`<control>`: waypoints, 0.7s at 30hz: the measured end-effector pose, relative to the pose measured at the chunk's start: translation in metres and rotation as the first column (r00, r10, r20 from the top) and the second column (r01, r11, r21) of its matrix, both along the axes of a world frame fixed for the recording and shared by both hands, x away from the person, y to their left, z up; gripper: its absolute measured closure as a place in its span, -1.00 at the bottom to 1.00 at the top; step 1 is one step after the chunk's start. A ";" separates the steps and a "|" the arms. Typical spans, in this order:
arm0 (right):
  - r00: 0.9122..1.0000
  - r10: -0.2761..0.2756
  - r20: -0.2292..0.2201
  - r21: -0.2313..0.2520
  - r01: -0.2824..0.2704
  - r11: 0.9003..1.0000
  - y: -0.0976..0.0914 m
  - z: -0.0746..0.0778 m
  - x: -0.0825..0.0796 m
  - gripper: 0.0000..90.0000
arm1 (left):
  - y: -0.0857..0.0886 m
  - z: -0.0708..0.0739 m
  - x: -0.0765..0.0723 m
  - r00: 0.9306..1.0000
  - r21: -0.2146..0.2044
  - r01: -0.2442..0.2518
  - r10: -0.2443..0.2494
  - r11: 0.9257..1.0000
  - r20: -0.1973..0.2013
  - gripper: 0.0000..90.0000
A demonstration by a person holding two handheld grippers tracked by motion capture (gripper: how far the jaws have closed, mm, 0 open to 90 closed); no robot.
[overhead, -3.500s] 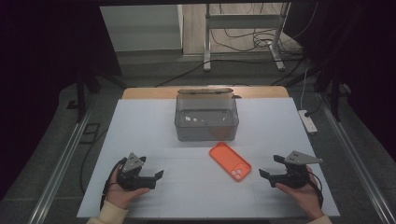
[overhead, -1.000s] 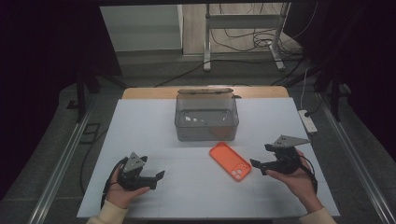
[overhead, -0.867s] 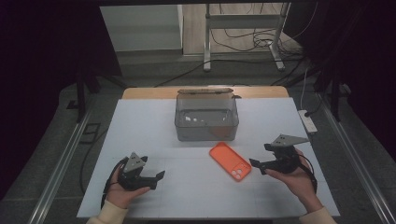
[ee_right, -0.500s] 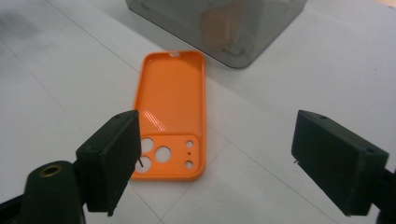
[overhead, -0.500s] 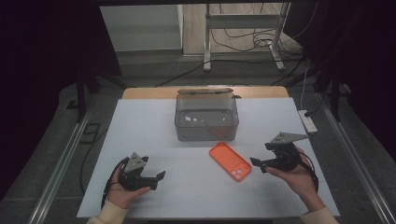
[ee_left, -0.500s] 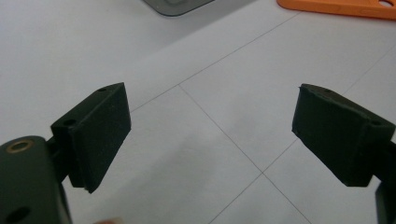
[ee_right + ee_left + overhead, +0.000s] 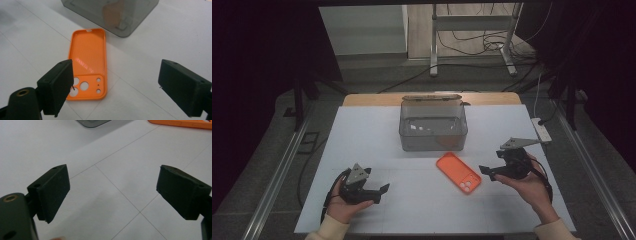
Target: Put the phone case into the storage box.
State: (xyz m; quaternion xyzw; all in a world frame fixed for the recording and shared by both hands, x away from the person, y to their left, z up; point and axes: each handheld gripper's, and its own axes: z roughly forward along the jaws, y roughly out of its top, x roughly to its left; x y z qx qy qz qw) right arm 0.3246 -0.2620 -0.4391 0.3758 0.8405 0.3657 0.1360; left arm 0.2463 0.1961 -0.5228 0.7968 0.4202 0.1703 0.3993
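Right claw [image 7: 488,172]: gaping wide, hovering just beside the phone case, gripping nothing.
Left claw [image 7: 382,191]: gaping wide near the counter's [image 7: 362,135] front-left corner, empty.
Phone case [image 7: 458,172]: orange, lying flat mid-counter, just in front of the grey bin [image 7: 433,131].

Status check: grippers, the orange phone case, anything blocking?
Right gripper open, facing the orange phone case, not touching. Left gripper open, holding nothing. Case flat on table, inside up, just before the clear box. Path clear.
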 end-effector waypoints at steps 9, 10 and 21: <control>1.000 0.001 -0.001 -0.022 -0.001 1.000 0.005 0.001 0.004 -0.71 | 0.000 0.000 0.000 1.000 -0.001 0.002 -0.002 1.000 -0.002 -0.74; 1.000 0.009 -0.005 -0.026 -0.009 1.000 0.007 0.001 0.006 -0.71 | 0.000 0.000 0.000 1.000 -0.001 0.003 -0.003 1.000 -0.002 -0.74; 0.999 0.030 -0.013 -0.074 -0.030 0.997 0.015 0.000 0.011 -0.68 | 0.000 0.000 0.000 1.000 0.003 0.006 -0.006 1.000 0.002 -0.74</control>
